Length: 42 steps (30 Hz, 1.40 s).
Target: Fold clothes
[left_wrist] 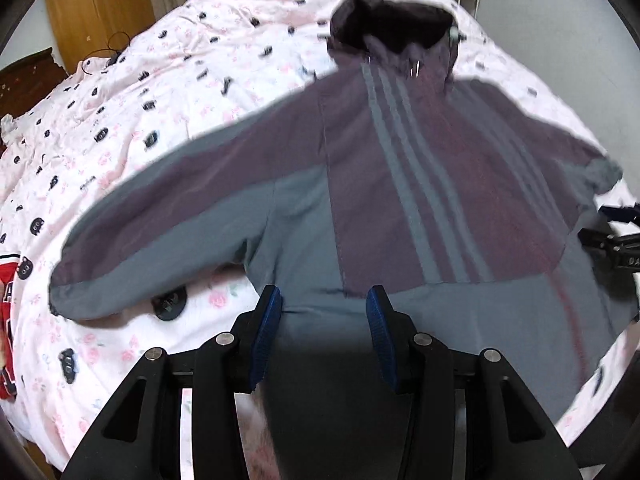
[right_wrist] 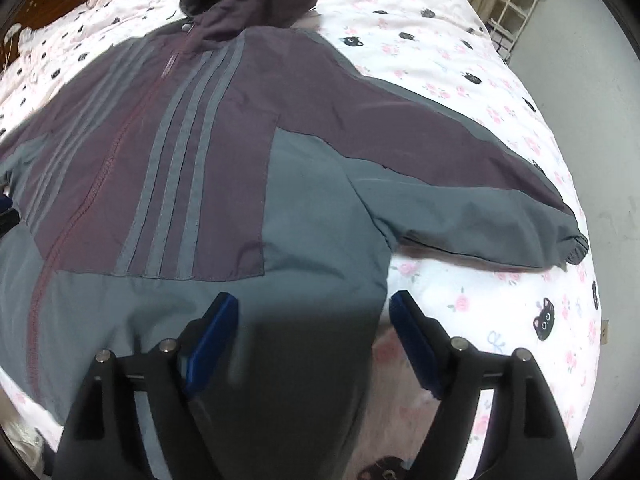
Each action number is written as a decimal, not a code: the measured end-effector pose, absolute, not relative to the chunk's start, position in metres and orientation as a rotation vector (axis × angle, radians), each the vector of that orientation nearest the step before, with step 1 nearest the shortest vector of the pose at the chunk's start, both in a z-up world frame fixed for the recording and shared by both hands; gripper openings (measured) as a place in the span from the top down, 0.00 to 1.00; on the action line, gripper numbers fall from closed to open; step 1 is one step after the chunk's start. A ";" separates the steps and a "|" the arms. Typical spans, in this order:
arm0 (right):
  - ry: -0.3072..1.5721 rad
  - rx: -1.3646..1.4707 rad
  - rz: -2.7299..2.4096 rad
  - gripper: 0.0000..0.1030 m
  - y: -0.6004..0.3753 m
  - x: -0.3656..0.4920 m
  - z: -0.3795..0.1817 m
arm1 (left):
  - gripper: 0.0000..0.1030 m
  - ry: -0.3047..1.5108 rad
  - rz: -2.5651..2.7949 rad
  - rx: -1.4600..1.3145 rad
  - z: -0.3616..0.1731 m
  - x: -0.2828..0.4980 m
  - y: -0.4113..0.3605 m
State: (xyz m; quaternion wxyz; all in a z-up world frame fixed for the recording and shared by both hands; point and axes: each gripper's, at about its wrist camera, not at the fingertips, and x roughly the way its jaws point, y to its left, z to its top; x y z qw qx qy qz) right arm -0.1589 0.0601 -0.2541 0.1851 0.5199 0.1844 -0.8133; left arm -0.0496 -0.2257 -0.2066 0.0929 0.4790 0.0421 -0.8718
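A purple and grey hooded jacket (left_wrist: 380, 184) with three grey stripes lies spread face up on the bed, hood at the far end, sleeves out to both sides. My left gripper (left_wrist: 324, 304) is open, its blue pads over the jacket's lower left hem area. The jacket also fills the right wrist view (right_wrist: 224, 152), with its right sleeve (right_wrist: 480, 200) stretched out. My right gripper (right_wrist: 314, 312) is open wide over the jacket's lower right hem, with grey fabric between the jaws. The right gripper shows at the right edge of the left wrist view (left_wrist: 612, 236).
The bed has a pink floral quilt with black cat faces (left_wrist: 160, 92). A red garment (left_wrist: 10, 320) lies at the bed's left edge. A wooden wardrobe (left_wrist: 96, 4) and dark headboard (left_wrist: 28, 80) stand behind. A white wire rack (right_wrist: 516, 12) stands by the wall.
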 end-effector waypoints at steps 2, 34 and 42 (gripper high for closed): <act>0.499 1.409 -2.318 0.22 0.060 -0.161 -0.238 | 0.61 0.147 -2.633 1.343 -0.183 -0.054 -0.229; 0.476 1.149 -2.520 0.23 -0.129 -0.406 -0.179 | 0.48 -0.041 -2.658 1.303 -0.186 -0.385 -0.280; 0.456 1.253 -2.492 0.97 -0.133 -0.431 -0.213 | 0.73 0.127 -2.666 1.230 -0.201 -0.391 -0.306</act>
